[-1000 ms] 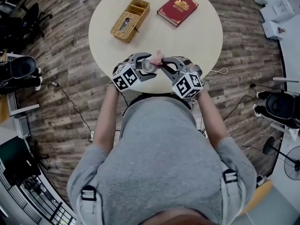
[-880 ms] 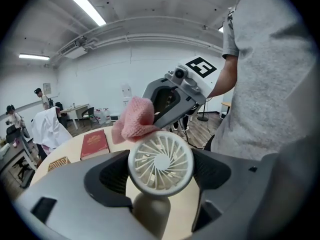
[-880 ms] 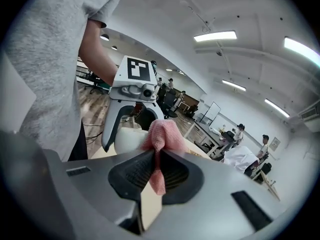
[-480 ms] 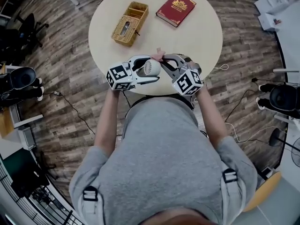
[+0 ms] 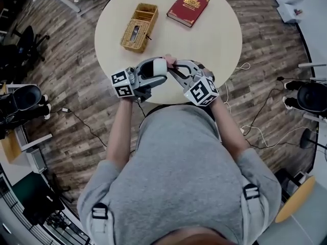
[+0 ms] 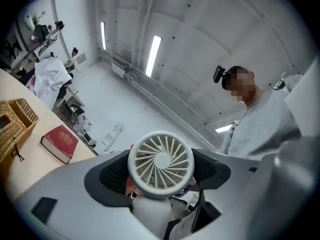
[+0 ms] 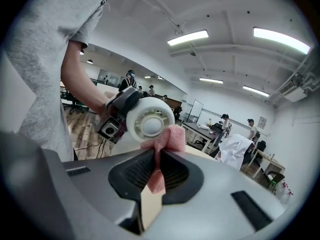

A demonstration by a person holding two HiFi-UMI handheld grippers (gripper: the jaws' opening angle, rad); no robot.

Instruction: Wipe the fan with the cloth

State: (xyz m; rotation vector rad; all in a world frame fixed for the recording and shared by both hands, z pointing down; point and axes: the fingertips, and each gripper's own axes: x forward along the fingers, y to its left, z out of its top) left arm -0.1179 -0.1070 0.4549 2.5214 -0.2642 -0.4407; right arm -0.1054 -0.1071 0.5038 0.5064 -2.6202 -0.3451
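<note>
A small white fan is held above the near edge of the round table, clamped between the jaws of my left gripper. In the left gripper view its round grille faces the camera, squeezed between the black pads. My right gripper is shut on a pink cloth. The right gripper view shows the cloth bunched above the jaws and pressed against the fan's rear side. The left gripper holding the fan appears behind it.
On the round beige table a wicker basket lies at the far left and a red book at the far middle. Cables and chairs lie on the wooden floor around the table.
The left gripper has rolled and swung left with the fan, so the fan's grille no longer faces up. The right gripper with the cloth stays against the fan.
</note>
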